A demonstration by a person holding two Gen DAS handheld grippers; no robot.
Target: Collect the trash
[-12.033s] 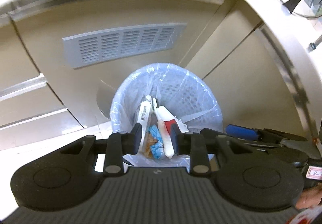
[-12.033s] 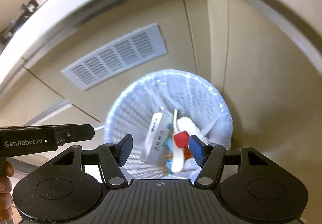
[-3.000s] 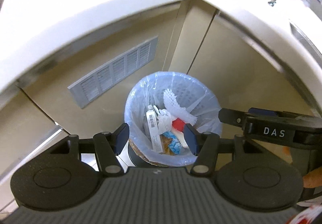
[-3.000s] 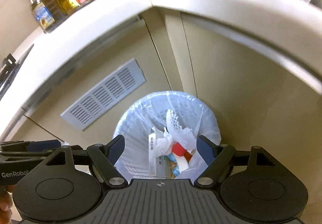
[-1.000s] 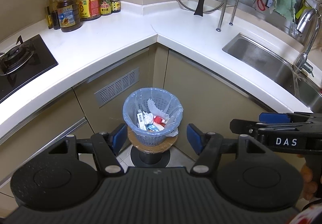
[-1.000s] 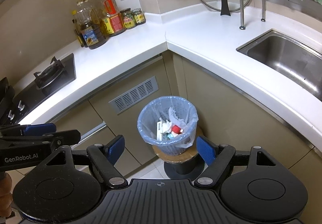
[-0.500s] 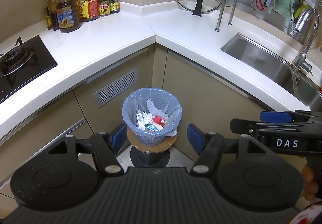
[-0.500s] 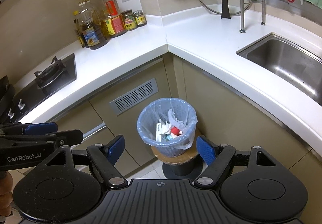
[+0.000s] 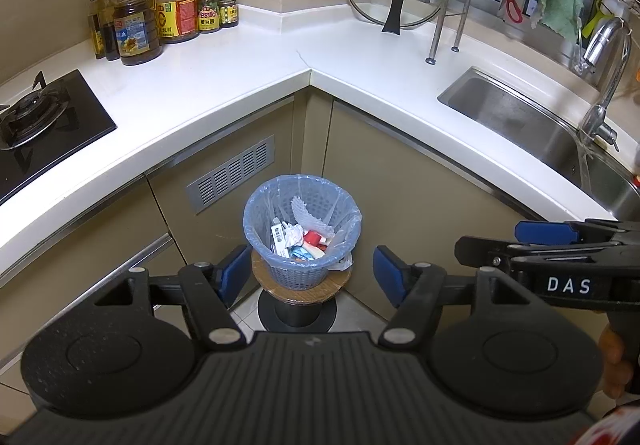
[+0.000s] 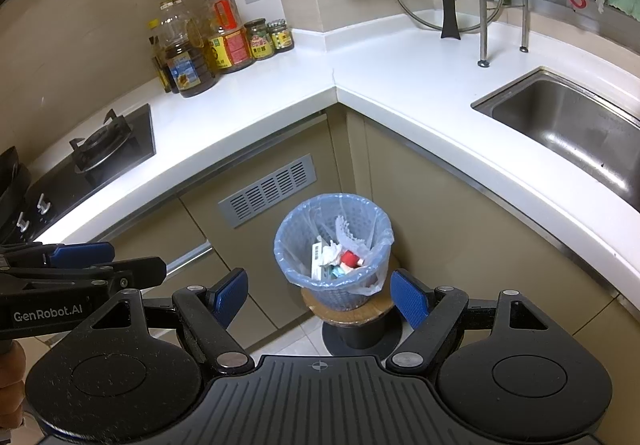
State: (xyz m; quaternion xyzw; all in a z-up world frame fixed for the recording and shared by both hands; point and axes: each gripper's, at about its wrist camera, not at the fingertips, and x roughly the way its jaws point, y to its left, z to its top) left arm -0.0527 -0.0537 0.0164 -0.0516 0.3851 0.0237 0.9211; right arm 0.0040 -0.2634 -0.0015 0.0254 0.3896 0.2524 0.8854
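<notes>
The left gripper (image 9: 308, 275) stands with its blue-padded jaws spread wide and nothing between them, and the right gripper (image 10: 320, 297) is likewise spread and empty; neither carries any rubbish. Straight ahead of both, and well below them, sits the pale blue perforated plastic waste basket lined with a thin clear bag (image 9: 260, 229), resting on a round wooden-topped stool with a black pedestal (image 9: 298, 295) in the corner of the cabinets. Inside the basket lies the collected trash (image 9: 300, 241): a white barcoded carton, crumpled white paper, a piece of white foam netting, something red-capped and a blue wrapper, though at this range the smaller bits cannot be told apart. Beyond and above the grippers, the white L-shaped countertop (image 9: 224, 85) shows no loose litter, only bottles, jars and a glass lid at the back. Judging by this, the collecting looks essentially finished; what could remain is tying or carrying off the bag.
</notes>
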